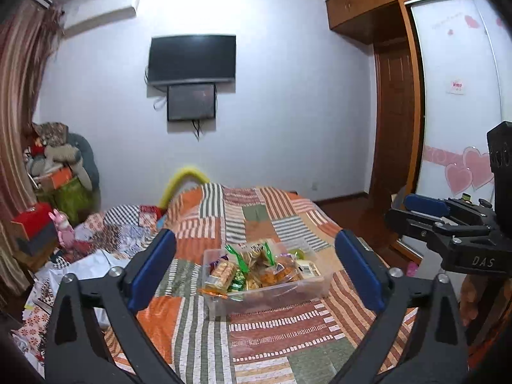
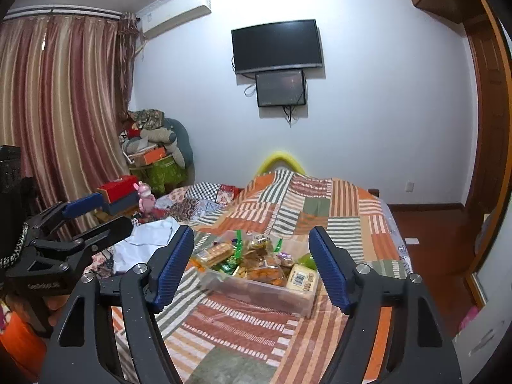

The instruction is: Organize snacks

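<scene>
A clear plastic box [image 1: 307, 288] full of snack packets [image 1: 256, 268] stands on the patchwork bedspread [image 1: 256, 336]. It also shows in the right wrist view [image 2: 272, 297], with its snack packets [image 2: 259, 265] piled inside. My left gripper [image 1: 256, 268] is open and empty, held above the bed in front of the box. My right gripper [image 2: 252, 265] is open and empty too, also short of the box. The right gripper shows at the right edge of the left wrist view [image 1: 448, 224]. The left gripper shows at the left edge of the right wrist view [image 2: 80, 220].
Crumpled bedding and white cloth [image 2: 144, 243] lie on the left of the bed. Boxes and a pink toy [image 2: 145, 196] sit beyond it, with stuffed items [image 2: 153, 140] in the corner. A wardrobe [image 1: 454, 112] stands at the right. Two screens [image 1: 192, 76] hang on the far wall.
</scene>
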`<state>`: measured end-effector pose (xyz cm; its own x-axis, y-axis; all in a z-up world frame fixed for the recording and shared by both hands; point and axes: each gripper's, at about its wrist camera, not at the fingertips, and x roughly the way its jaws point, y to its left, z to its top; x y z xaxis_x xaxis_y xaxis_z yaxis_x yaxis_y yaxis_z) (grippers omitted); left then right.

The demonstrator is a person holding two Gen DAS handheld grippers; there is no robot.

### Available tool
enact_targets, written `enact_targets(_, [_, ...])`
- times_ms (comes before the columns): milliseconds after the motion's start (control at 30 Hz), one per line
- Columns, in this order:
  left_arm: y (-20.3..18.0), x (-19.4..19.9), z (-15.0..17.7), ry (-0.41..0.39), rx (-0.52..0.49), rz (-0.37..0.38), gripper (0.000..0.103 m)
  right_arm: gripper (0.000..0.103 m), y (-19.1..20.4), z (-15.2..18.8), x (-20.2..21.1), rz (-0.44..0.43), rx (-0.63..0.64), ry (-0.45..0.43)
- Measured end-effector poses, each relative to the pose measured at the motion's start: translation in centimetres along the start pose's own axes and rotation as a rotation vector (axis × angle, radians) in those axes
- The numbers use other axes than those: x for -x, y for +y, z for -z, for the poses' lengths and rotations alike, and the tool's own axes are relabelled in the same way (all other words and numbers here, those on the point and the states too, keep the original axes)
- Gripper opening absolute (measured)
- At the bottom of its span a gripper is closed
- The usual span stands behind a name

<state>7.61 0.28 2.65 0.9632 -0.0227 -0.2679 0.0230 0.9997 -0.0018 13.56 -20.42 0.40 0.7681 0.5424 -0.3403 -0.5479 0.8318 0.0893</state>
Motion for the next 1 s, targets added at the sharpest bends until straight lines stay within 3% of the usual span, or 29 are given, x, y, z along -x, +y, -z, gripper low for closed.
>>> enact_targets(100, [-0.1, 1.4, 0.4, -0.026, 0.006, -0.018, 0.103, 0.085, 0.4, 0.4, 0.4, 0.003, -0.003, -0.021])
enact_targets(233, [0.2, 2.1, 1.0, -0.033, 0.042, -0.024, 0.103, 0.088, 0.9, 0.9, 0.9, 0.011, 0.007, -0.034])
enact_targets(367, [0.3, 2.5, 1.4, -0.042, 0.061, -0.022, 0.103, 0.099, 1.6, 1.4, 1.7, 0.04, 0.022, -0.067])
enact_targets(1000, [0.2, 3.2, 2.3, -0.049, 0.069, -0.019, 0.103, 0.103, 2.1, 2.4, 2.5, 0.048, 0.016, -0.095])
